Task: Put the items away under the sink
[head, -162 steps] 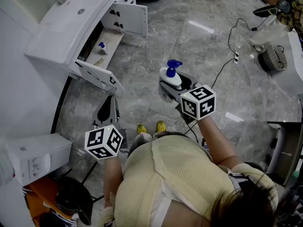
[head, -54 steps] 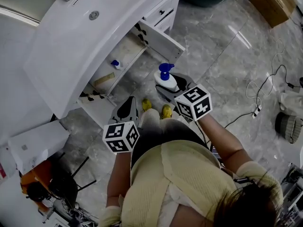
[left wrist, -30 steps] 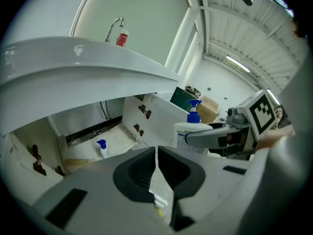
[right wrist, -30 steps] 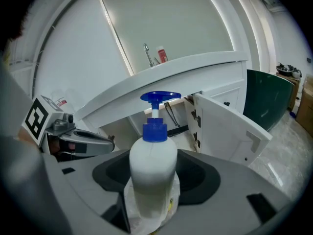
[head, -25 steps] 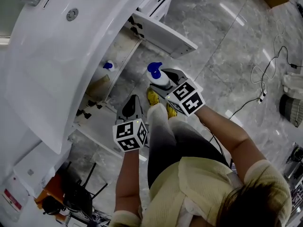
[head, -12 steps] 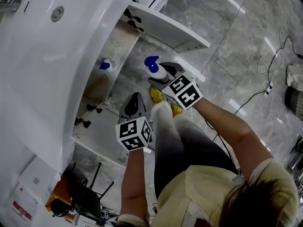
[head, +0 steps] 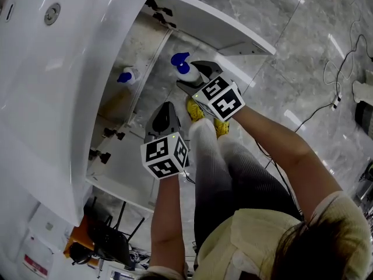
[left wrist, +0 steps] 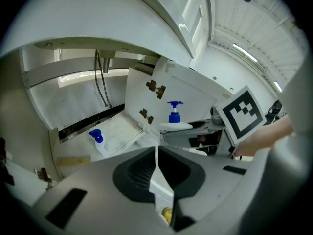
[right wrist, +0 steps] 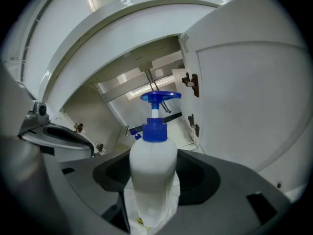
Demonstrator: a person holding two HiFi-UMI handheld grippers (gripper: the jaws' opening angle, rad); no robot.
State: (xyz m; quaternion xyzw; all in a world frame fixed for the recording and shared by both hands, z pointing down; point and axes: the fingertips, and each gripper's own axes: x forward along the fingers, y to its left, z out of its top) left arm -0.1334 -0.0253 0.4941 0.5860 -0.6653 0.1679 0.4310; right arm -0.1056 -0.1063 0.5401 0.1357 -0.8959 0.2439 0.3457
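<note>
Sink (head: 58, 86): it fills the left of your head view, and both cabinet doors beneath it hang open.
Cabinet floor (head: 140, 51): a small blue-capped bottle (head: 126, 76) already stands there, with a flat tan item (head: 113, 104) just beside it; what that item is I cannot tell.
Left tongs (head: 165, 116): pressed together with nothing between them, held in front of the opening.
Pump bottle (head: 185, 70): white with a blue pump, upright, outside the cabinet and near its front edge.
Right tongs (head: 195, 77): pinching the pump bottle low on its body.
Right door (head: 215, 25): swung wide, well clear of your path.
Progress: partly done, judging by the things inside. You have yet to carry the pump bottle in, set it down beside the small bottle and release it.
</note>
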